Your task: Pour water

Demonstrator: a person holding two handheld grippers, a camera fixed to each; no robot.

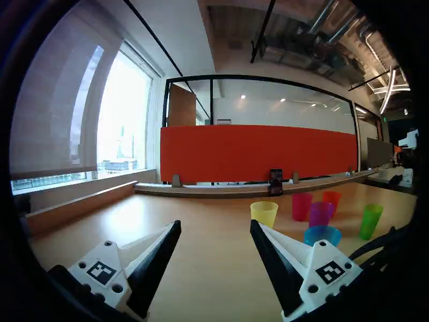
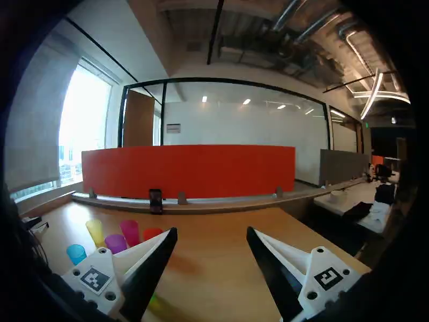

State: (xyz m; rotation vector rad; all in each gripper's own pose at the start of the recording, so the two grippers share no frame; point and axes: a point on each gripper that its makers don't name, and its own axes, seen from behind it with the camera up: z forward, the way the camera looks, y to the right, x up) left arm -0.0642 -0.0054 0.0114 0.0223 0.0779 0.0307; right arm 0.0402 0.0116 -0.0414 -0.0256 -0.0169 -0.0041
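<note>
Your left gripper (image 1: 214, 222) and right gripper (image 2: 211, 229) gape empty; the cups (image 1: 322, 234) stand on the surface (image 1: 204, 214) right of the left one, seemingly nearer it.

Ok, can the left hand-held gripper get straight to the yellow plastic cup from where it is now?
Probably yes. The left hand-held gripper is open, and the yellow plastic cup stands upright at the left edge of the coloured cups, with bare wooden tabletop between gripper and cup.

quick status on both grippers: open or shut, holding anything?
Left gripper: open, black fingers spread, holding nothing.
Right gripper: open, black fingers spread, holding nothing.
</note>
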